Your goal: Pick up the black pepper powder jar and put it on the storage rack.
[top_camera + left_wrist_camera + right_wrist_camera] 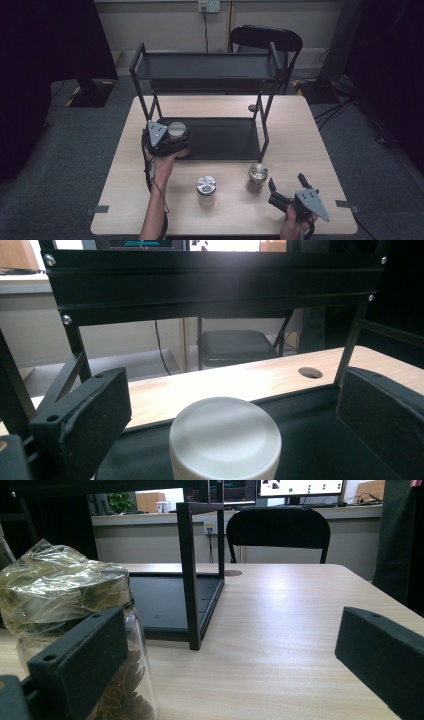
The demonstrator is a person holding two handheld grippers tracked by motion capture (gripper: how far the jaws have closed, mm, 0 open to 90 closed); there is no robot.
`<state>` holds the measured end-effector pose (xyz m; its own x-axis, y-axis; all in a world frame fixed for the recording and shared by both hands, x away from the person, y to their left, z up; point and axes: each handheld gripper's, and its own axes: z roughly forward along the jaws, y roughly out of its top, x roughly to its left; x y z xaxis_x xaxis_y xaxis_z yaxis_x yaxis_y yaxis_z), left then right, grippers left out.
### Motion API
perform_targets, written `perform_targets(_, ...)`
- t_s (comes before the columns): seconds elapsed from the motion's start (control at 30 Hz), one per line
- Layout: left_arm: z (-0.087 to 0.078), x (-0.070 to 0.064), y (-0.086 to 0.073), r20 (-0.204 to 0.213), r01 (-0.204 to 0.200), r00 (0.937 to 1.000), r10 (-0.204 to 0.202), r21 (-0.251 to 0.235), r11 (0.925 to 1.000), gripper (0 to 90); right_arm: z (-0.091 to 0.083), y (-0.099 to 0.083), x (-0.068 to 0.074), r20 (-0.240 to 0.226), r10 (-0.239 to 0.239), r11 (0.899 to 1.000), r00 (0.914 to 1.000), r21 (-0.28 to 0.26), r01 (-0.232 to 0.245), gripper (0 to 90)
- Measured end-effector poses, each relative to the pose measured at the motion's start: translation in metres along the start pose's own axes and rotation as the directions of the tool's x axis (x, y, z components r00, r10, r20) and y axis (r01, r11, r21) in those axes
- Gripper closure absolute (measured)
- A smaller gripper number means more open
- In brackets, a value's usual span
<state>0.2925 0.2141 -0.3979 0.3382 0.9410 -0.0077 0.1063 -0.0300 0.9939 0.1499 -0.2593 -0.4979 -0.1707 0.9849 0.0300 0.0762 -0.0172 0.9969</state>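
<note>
High view: one white-lidded jar point(177, 131) is seen at the front left corner of the rack's lower shelf point(225, 140), between the wide-spread jaws of the left gripper point(167, 137). Two jars, silver-lidded point(206, 188) and gold-lidded point(258, 175), are judged still unshelved near the table's front edge; the right gripper point(287, 192) is held wide apart, empty.

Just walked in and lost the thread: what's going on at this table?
A person is working with jars and a black rack. The left claw stands open around a white-lidded jar at the front left of the rack's lower shelf. The right claw is open near the gold-lidded jar. A silver-lidded jar waits on the table.
</note>
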Motion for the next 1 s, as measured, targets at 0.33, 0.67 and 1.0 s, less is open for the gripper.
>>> perform_targets(0.33, -0.006, -0.005, -0.005, 0.003, -0.009, 1.0000, 0.009, 0.004, 0.9999, 0.3, 0.000, -0.001, 0.000, -0.003, 0.002, 1.000, 1.0000, -0.003, -0.002, 0.0)
perform_targets(0.67, -0.019, -0.009, -0.009, -0.008, -0.003, 1.0000, 0.003, -0.023, 0.9997, 0.0, 0.000, 0.000, 0.000, -0.001, 0.001, 1.000, 1.0000, 0.000, -0.001, 0.0)
perform_targets(1.0, -0.038, -0.011, -0.013, -0.011, 0.008, 0.9999, -0.008, -0.057, 0.9984, 0.0, 0.000, 0.000, 0.000, -0.001, 0.002, 1.000, 1.0000, 0.000, -0.002, 0.0)
